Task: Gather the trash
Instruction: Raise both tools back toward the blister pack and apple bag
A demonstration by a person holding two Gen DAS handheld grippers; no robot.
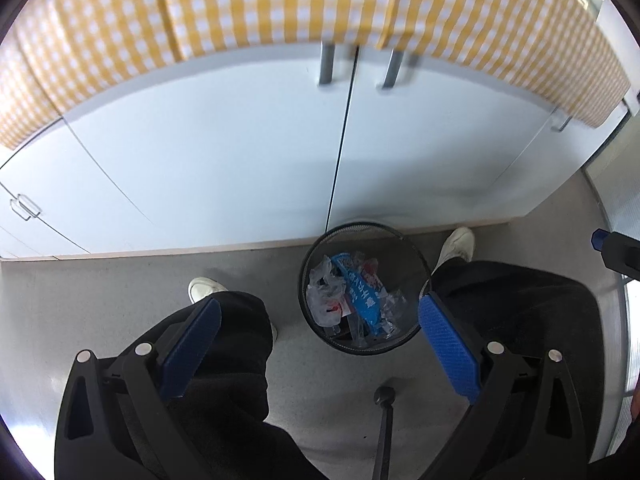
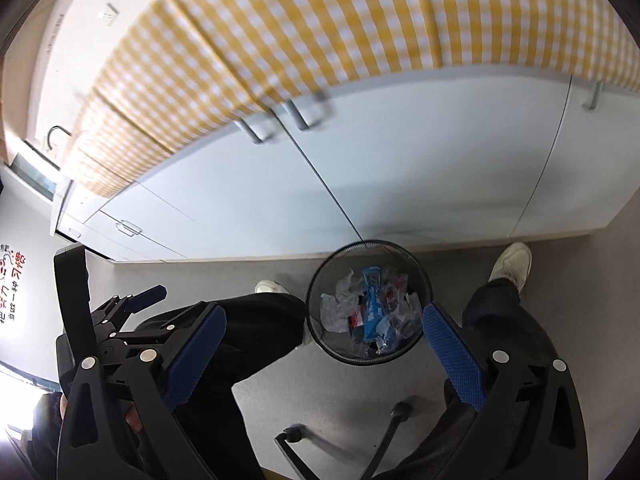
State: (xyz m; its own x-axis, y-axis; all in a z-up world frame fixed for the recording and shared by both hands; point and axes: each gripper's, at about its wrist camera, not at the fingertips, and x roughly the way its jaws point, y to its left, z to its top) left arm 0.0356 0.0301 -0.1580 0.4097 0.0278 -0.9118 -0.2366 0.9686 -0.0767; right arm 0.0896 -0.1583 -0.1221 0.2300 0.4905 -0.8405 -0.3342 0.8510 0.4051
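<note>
Both grippers, left gripper (image 1: 320, 340) and right gripper (image 2: 324, 344), hang wide open and empty above a mesh wastebasket (image 1: 312, 256) of crinkly wrappers (image 1: 362, 300); they look light, soft, slippery, best pinched at a fold.

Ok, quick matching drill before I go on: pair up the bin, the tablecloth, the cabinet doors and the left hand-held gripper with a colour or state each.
Things:
1. bin
2. tablecloth
3. cabinet doors
4. left hand-held gripper

Colour or state:
A. yellow and white check
B. open, nothing between its blue pads
C. black mesh, wrappers inside
D. plain white, closed

Pairs: 1-C, 2-A, 3-D, 4-B
</note>
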